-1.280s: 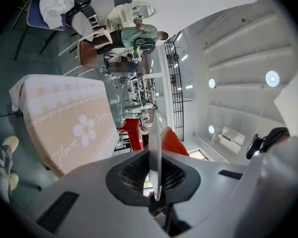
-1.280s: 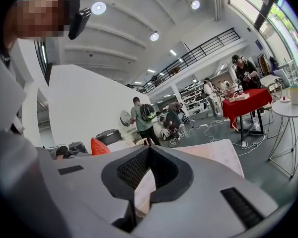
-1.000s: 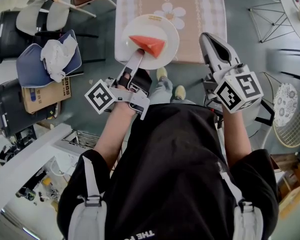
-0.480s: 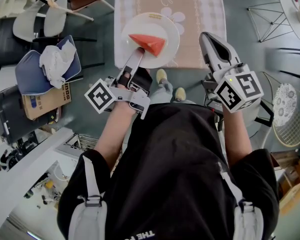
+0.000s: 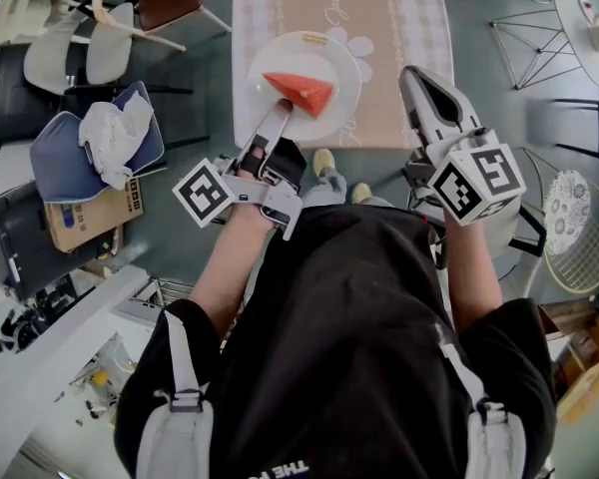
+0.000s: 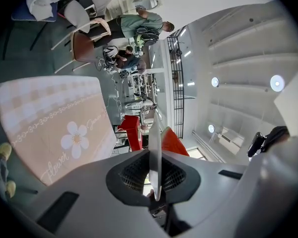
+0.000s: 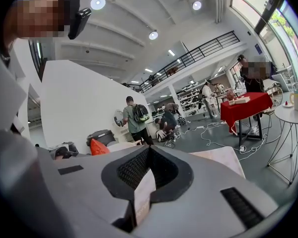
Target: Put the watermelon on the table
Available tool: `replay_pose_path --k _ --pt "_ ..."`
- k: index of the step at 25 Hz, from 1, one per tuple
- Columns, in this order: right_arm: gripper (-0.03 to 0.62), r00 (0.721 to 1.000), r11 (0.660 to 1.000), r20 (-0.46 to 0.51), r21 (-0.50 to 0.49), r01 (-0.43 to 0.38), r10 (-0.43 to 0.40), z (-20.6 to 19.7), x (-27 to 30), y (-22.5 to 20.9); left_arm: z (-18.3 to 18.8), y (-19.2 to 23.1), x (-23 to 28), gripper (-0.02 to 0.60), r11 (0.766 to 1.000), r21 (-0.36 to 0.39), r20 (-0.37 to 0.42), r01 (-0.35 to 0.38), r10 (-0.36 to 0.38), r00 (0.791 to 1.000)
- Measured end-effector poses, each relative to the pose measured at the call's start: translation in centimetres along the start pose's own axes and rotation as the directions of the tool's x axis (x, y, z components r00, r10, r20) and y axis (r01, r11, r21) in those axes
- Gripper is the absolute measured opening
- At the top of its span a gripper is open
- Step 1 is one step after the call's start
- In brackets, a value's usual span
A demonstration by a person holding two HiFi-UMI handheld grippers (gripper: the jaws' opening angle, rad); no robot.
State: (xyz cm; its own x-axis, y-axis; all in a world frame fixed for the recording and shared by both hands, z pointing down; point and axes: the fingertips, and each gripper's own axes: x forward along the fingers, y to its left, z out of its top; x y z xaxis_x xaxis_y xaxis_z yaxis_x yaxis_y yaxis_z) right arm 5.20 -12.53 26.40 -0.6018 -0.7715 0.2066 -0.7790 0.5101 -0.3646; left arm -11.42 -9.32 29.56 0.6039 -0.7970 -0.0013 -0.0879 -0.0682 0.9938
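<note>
A red watermelon wedge (image 5: 299,90) lies on a white plate (image 5: 329,63). My left gripper (image 5: 280,110) is shut on the plate's near rim and holds it over the near end of the table (image 5: 389,18), which has a peach checked cloth. In the left gripper view the plate (image 6: 155,133) shows edge-on between the jaws, with the watermelon (image 6: 175,143) to its right and the table (image 6: 49,118) to the left. My right gripper (image 5: 413,76) hangs shut and holds nothing, to the right of the plate at the table's near edge. In its own view the right gripper (image 7: 149,149) looks over the watermelon (image 7: 98,147).
Chairs stand left of the table, one holding a blue cushion with a white cloth (image 5: 105,128), and a cardboard box (image 5: 85,213) sits below them. A wire stool (image 5: 579,230) and a wire-legged stand (image 5: 539,30) are on the right. People and a red-clothed table (image 7: 246,108) are farther off.
Both grippers and the plate have moved forward together. The table's near edge now lies lower in the head view, so the plate sits farther over the cloth.
</note>
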Motion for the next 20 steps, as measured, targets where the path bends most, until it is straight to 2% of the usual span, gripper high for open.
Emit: replay_pose_path --k 14,20 --pt "0.015 0.996 0.996 -0.007 0.0 0.088 -0.088 0.3 4.1 -0.1 4.3 1.7 1.0 0.026 1.0 -0.011 -0.059 0.002 -0.003 0.998" --pt "0.015 0.998 0.998 0.013 -0.009 0.069 -0.069 0.2 5.0 0.2 5.1 2.1 1.4 0.026 1.0 -0.018 -0.064 0.004 -0.005 0.998"
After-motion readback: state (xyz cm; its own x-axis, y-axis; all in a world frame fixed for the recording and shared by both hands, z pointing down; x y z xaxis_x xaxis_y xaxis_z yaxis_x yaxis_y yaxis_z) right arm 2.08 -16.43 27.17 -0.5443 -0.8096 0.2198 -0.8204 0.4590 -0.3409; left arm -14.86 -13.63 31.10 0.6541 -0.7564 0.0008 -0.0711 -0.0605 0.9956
